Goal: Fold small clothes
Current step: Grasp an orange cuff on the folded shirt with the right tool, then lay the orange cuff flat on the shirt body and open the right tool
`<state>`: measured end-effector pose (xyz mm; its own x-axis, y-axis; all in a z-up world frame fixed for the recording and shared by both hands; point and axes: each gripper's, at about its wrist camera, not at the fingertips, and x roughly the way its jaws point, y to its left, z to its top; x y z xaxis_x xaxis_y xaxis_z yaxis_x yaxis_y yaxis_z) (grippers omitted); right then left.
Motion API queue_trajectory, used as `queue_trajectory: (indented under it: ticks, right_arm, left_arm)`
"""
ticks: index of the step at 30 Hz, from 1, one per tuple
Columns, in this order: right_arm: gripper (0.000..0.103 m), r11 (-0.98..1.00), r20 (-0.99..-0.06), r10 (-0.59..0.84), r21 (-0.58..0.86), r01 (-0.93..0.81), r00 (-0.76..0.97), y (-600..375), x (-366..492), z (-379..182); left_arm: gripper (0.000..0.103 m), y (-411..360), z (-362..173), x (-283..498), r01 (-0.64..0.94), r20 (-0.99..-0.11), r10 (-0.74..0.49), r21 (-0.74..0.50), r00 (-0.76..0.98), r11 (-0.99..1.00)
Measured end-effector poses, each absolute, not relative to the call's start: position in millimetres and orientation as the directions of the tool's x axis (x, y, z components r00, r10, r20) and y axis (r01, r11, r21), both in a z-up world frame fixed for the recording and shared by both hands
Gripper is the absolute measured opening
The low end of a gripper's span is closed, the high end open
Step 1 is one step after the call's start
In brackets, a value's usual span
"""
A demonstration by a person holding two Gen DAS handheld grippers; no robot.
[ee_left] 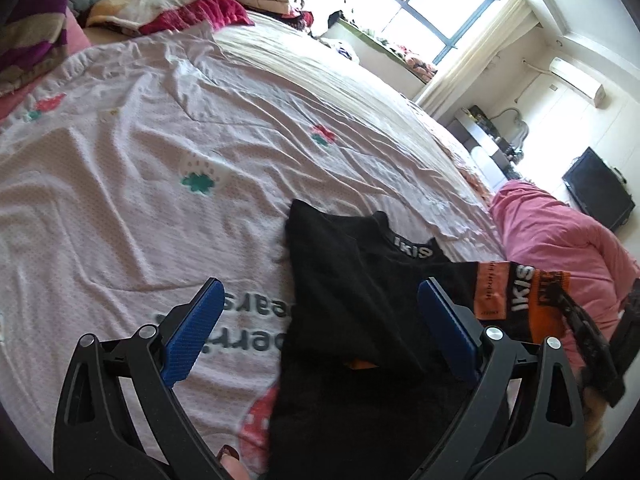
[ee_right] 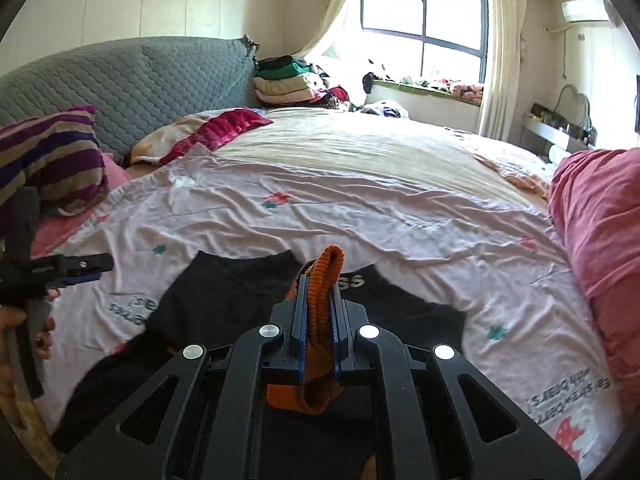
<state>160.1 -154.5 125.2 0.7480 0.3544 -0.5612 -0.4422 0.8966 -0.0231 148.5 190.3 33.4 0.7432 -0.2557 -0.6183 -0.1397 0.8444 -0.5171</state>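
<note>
Right gripper (ee_right: 318, 312) is clamped on the orange ribbed cuff (ee_right: 326, 280) of the black garment (ee_right: 224, 292), which lies on the pale printed sheet (ee_right: 360, 208) at six o'clock in both wrist views. Left gripper (ee_left: 320, 300) hangs over it, blue pads (ee_left: 196, 328) wide apart, gripping nothing. A pink bundle (ee_right: 600, 240) lies at three o'clock.

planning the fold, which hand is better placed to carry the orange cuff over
Right. Its fingers are shut on the ribbed orange cuff of the black garment; the left fingers stand open, gripping nothing.
</note>
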Motion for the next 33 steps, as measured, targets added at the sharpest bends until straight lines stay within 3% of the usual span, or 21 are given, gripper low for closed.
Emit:
queue_trajectory:
  ticks: [9, 19, 33]
  right_arm:
    - [0.008, 0.910, -0.570, 0.311, -0.052, -0.412, 0.760, -180, 176, 111]
    - [0.008, 0.915, -0.588, 0.314, -0.022, -0.402, 0.745, -194, 183, 90]
    - [0.008, 0.928, -0.622, 0.302, 0.016, -0.373, 0.722, -208, 195, 57]
  left_arm:
    - [0.063, 149, 34, 179, -0.078, -0.658, -0.239, -0.414, 0.714, 0.907]
    - [0.054, 115, 2, 208, -0.026, -0.722, -0.235, -0.330, 0.651, 0.944]
    - [0.052, 102, -15, 213, -0.008, -0.756, -0.210, -0.273, 0.620, 0.962]
